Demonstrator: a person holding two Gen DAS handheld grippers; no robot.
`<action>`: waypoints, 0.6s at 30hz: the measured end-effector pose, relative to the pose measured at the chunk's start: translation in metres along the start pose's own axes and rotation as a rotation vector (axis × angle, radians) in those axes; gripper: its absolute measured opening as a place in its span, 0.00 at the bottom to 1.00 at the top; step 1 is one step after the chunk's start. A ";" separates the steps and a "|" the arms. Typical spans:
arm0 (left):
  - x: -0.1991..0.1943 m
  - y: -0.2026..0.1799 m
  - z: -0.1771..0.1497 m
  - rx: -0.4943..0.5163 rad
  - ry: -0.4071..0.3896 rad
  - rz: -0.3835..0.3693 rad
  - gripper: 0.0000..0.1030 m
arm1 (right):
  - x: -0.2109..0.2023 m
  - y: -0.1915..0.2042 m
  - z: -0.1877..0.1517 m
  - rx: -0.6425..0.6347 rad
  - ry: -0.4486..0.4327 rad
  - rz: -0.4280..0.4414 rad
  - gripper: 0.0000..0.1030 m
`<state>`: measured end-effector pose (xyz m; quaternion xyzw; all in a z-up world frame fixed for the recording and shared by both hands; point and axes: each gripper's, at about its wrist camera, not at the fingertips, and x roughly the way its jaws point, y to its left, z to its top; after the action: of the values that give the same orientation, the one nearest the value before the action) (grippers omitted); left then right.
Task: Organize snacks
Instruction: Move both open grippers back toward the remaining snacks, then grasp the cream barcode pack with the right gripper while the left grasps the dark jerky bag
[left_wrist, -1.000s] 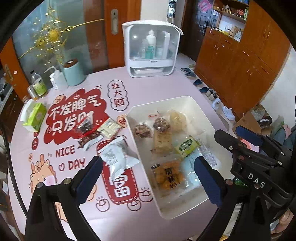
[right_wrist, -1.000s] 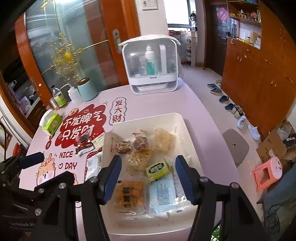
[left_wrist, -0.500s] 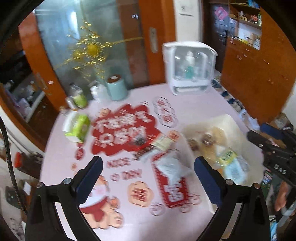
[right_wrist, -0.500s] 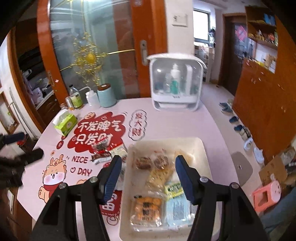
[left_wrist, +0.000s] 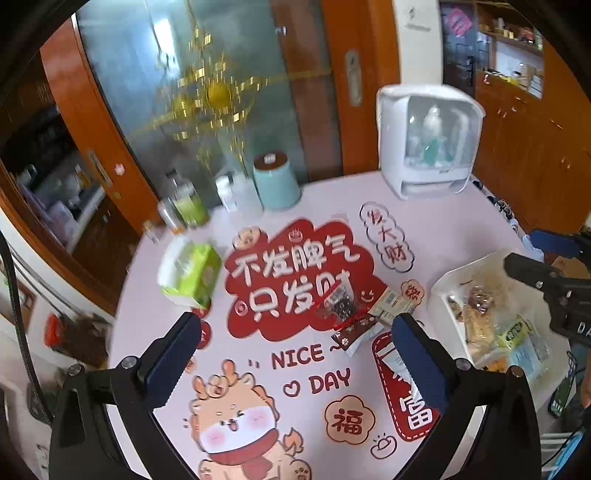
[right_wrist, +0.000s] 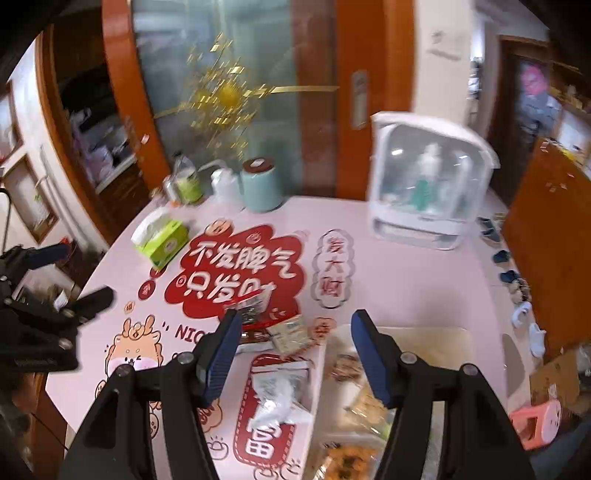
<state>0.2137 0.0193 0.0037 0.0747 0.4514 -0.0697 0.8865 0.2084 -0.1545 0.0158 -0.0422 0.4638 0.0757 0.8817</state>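
Left wrist view shows the left gripper (left_wrist: 295, 354) spread wide and empty above the table (left_wrist: 461, 229), where loose snack packets (left_wrist: 354, 314) lie mid-table beside the white tray (left_wrist: 439, 288) of snacks at the right edge. Right gripper (right_wrist: 295, 354) is likewise open, gripping nothing, above a white packet (right_wrist: 277, 398) just left of the tray.

Both wrist views look down and forward over the bench (left_wrist: 461, 229) from above, toward the glass door. Both share the red lettering and, somewhat blurred, the white tray (right_wrist: 436, 334).
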 end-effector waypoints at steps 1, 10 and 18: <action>0.016 0.001 0.000 -0.010 0.018 -0.002 0.99 | 0.018 0.006 0.004 -0.026 0.025 0.003 0.60; 0.151 -0.007 -0.011 0.042 0.184 -0.058 0.99 | 0.183 0.024 -0.003 -0.243 0.333 -0.018 0.60; 0.226 0.002 -0.020 -0.017 0.278 -0.051 0.98 | 0.268 0.024 -0.022 -0.274 0.543 0.008 0.60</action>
<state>0.3301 0.0124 -0.1911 0.0647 0.5723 -0.0776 0.8138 0.3365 -0.1090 -0.2178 -0.1777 0.6682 0.1270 0.7112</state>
